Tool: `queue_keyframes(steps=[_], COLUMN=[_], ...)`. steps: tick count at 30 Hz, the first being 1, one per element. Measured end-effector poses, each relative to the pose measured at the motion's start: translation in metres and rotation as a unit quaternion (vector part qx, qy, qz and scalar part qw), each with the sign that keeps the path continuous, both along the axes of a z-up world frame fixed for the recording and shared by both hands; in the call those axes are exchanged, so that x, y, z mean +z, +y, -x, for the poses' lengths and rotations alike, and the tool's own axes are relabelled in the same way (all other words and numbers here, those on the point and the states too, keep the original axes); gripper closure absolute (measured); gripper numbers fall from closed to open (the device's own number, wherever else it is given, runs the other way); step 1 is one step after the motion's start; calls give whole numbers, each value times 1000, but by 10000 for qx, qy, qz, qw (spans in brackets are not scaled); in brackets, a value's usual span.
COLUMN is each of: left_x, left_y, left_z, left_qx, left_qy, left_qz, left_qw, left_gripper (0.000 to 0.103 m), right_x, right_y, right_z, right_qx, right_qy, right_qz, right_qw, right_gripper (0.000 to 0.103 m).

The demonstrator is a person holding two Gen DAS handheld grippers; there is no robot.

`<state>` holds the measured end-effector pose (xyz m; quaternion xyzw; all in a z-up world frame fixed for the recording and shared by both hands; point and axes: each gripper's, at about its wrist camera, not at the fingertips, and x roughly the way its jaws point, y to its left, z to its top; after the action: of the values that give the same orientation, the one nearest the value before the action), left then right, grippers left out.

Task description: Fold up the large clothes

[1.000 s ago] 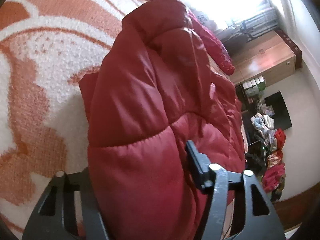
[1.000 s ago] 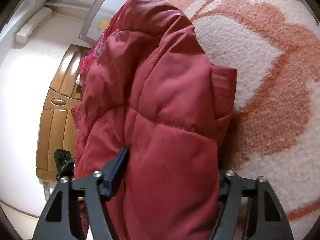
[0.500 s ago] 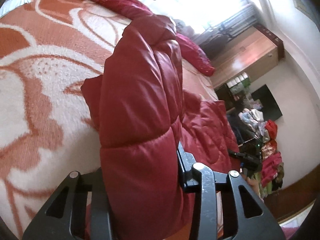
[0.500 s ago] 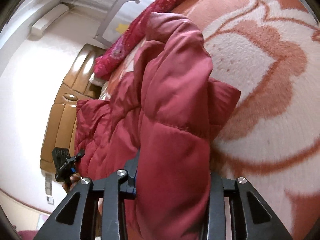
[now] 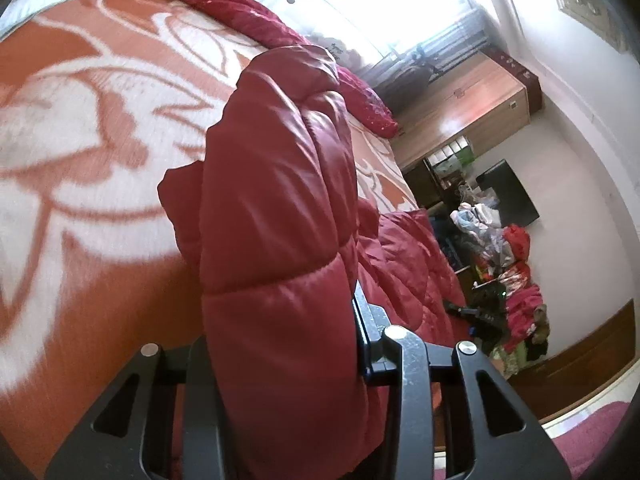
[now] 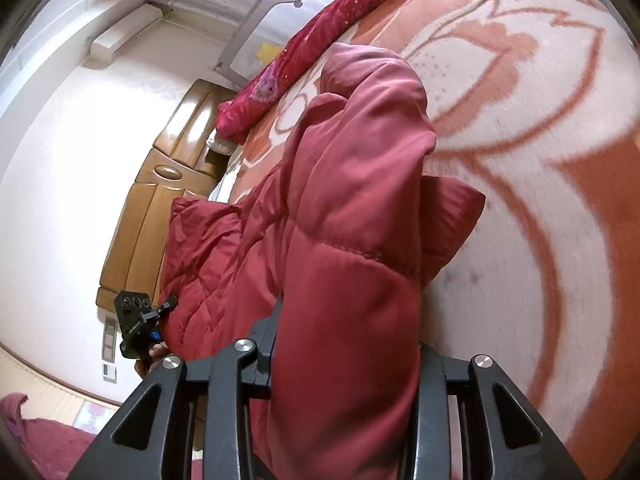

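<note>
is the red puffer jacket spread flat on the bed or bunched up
Bunched up: the red puffer jacket is gathered into a thick ridge, clamped in both tongs, the rest crumpled on the orange blanket.

Bare blanket (image 5: 80, 152) lies open beside the bulky jacket (image 5: 276, 208)

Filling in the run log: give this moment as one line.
task: fold | left gripper: shut on red padded coat | right gripper: shut on coat | coat partly on orange-white blanket

Window (image 5: 404, 12) glare, fisheye-warped blurred edges
</note>
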<state>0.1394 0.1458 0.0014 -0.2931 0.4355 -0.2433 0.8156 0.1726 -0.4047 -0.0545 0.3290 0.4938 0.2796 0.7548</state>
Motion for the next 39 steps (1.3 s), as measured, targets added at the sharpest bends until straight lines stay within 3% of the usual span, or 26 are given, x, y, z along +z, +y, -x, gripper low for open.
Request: queue_keyframes(steps=[10, 19, 33, 39], left_x=[-25, -47, -57, -42], left_y=[8, 3, -12, -20], left_z=[32, 31, 33, 42], left_qx=[54, 238, 433, 687], left_qy=[171, 301, 333, 203], left_qz=[-193, -841, -1641, -2182], left_qw=[9997, 9957, 9849, 9733], left_gripper=[69, 65, 42, 29], right_x=[-21, -38, -49, -43], right_y=[-8, -6, -1, 4], right_z=[33, 38, 49, 53], right_qx=[-144, -354, -666, -744], right_qy=[125, 236, 194, 140], right_qz=[-79, 354, 711, 1025], right_qw=[9998, 9985, 9951, 9918], right_gripper=[66, 51, 35, 32])
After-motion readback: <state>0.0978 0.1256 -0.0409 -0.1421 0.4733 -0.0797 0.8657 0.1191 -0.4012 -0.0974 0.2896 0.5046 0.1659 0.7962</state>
